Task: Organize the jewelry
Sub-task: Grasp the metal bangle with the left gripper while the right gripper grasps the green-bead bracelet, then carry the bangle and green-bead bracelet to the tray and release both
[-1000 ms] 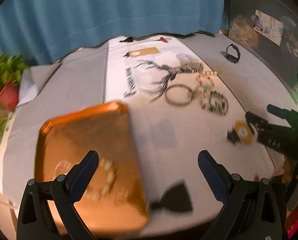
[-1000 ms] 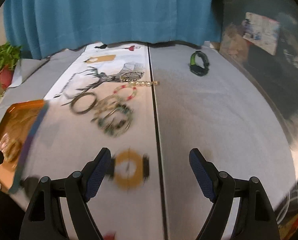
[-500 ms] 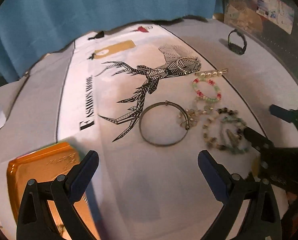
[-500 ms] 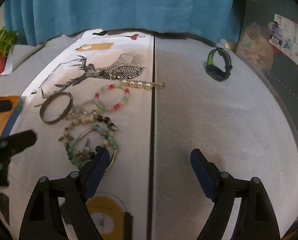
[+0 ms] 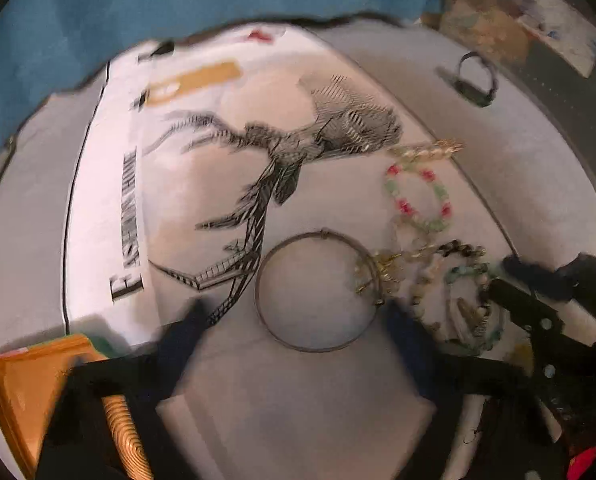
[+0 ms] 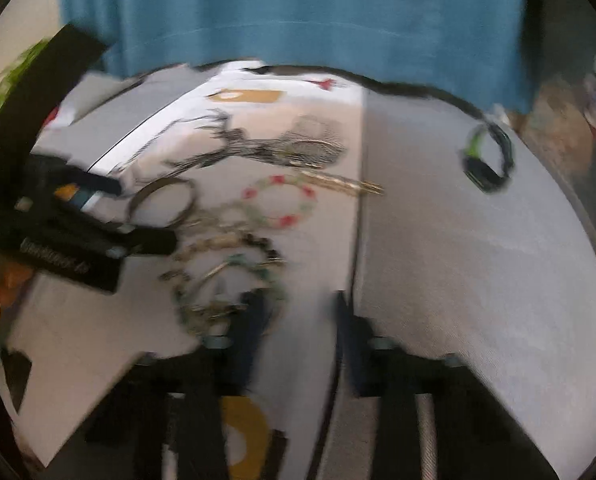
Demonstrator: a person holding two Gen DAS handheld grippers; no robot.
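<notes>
A thin metal bangle [image 5: 258, 292] lies on the white stag-print cloth [image 5: 110, 208], between the blurred fingers of my left gripper [image 5: 294, 320]. Its jaws are closing; neither pad presses on the bangle. To the right lie a red-and-green bead bracelet [image 5: 393, 192], a pearl clip [image 5: 425, 152] and a tangle of green and brown bead bracelets [image 5: 469, 270]. My right gripper [image 6: 299, 316] hovers at the tangle [image 6: 274, 272]. Its jaws are closing with bare cloth in the gap, and its left finger overlaps the beads. The gold tray [image 5: 22, 392] sits at lower left.
A black-and-green watch [image 6: 485, 160] stands on the grey cloth at the far right. A yellow-faced watch [image 6: 246, 432] lies under my right gripper. A blue curtain hangs behind the table, with a green plant [image 6: 14, 76] at far left and clutter at far right.
The left gripper swung from over the gold tray to the bangle and its jaws narrowed. The right gripper advanced past the yellow-faced watch to the bead bracelets and its jaws narrowed.
</notes>
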